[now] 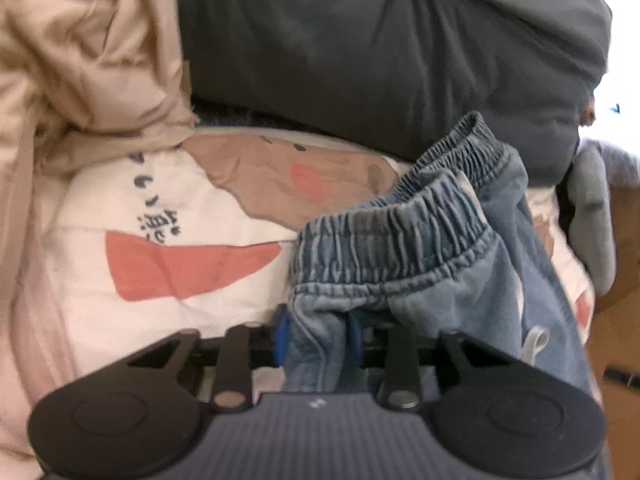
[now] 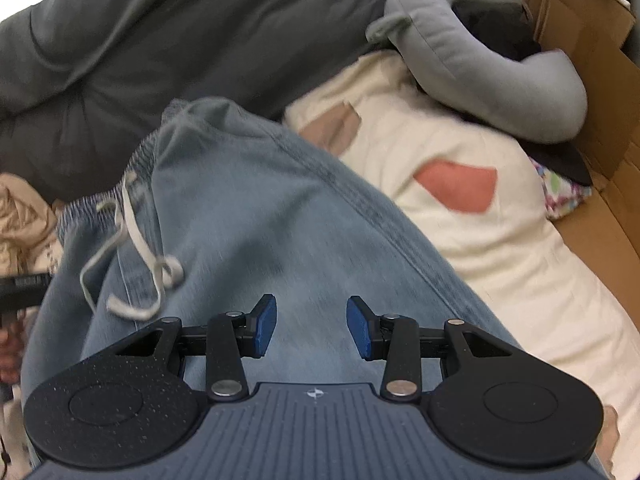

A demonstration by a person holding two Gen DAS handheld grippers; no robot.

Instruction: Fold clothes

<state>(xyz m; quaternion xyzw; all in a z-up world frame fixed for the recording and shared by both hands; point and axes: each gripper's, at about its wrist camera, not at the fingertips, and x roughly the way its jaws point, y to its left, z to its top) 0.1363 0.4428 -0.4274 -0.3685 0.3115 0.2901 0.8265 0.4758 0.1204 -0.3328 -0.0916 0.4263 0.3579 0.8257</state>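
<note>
Blue denim pants point(image 1: 400, 248) with an elastic waistband hang bunched in the left wrist view, and my left gripper point(image 1: 320, 336) is shut on the cloth just below the waistband, with its blue pads mostly hidden by the fabric. The same pants point(image 2: 256, 208) fill the middle of the right wrist view, spread out, with a grey-white drawstring point(image 2: 136, 248) lying loose at the left. Just above the denim my right gripper point(image 2: 312, 328) stands open, nothing between its blue pads point(image 2: 266, 326).
Under the pants lies a white sheet point(image 1: 168, 216) with red and brown prints. A dark grey quilt point(image 1: 380, 48) is piled behind. A beige garment point(image 1: 80, 48) sits at the left. A grey cushion point(image 2: 480, 48) and a cardboard box point(image 2: 592, 92) stand at the right.
</note>
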